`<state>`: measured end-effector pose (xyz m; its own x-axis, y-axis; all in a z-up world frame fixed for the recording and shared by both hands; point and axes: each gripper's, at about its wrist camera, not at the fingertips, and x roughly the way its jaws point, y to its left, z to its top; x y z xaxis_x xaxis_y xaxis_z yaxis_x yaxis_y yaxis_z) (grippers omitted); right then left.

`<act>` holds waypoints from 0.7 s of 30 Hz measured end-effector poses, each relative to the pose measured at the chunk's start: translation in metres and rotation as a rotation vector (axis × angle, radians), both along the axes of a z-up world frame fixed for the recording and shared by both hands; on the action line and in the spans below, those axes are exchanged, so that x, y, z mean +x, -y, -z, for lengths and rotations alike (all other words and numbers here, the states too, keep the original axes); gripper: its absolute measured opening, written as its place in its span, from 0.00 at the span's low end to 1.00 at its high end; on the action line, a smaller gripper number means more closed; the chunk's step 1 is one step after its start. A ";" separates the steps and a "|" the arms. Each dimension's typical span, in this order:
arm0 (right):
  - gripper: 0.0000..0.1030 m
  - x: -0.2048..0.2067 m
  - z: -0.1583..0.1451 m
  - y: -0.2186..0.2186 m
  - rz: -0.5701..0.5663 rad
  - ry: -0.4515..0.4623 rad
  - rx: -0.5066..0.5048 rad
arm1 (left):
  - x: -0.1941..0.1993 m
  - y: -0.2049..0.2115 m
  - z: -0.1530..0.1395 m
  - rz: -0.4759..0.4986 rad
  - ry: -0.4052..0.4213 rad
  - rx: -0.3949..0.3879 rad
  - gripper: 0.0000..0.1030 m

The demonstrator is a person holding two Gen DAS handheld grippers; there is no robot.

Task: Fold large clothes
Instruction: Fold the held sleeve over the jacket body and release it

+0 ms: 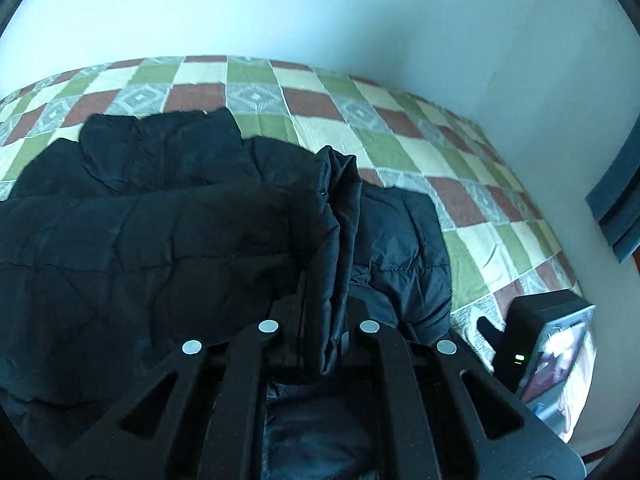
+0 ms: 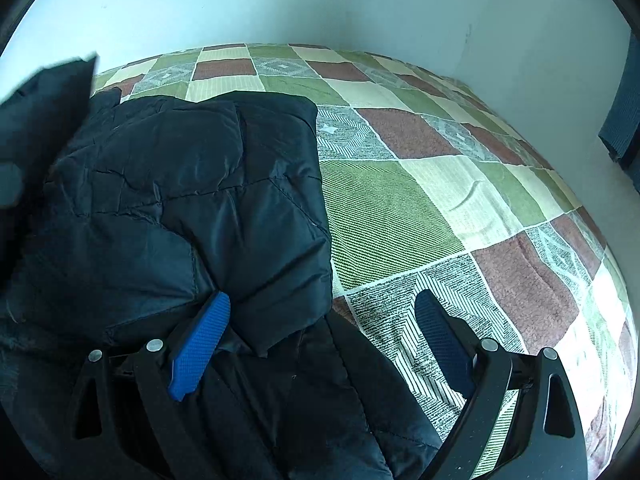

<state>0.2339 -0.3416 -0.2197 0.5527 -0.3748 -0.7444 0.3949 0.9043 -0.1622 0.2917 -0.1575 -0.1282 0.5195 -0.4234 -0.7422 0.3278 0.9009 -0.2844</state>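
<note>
Fingers of my left gripper [image 1: 320, 320] pinch a bunched edge of the black puffy jacket [image 1: 160, 232], lifting it so I can fold it over. Seen from my right gripper [image 2: 324, 336], its blue pads [image 2: 200, 344] are spread wide, holding nothing, over the jacket on the checkered bedspread [image 2: 400, 216].

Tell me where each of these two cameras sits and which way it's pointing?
Left wrist: sits on the left gripper, looking along its fingers, shut on a raised fold of the black jacket; right gripper shows at the edge.
Right wrist: sits on the right gripper, looking along its open blue fingers over the jacket's edge.
Shared: jacket, checkered bedspread, wall.
</note>
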 end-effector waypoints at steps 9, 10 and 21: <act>0.89 0.000 0.002 0.002 0.000 0.001 0.011 | 0.005 0.013 0.028 -0.003 -0.036 0.042 0.08; 0.89 0.000 0.002 0.002 0.000 0.001 0.013 | 0.004 0.014 0.030 -0.003 -0.035 0.047 0.08; 0.89 0.000 0.002 0.002 -0.001 0.001 0.013 | 0.003 0.021 0.044 -0.005 -0.024 0.093 0.08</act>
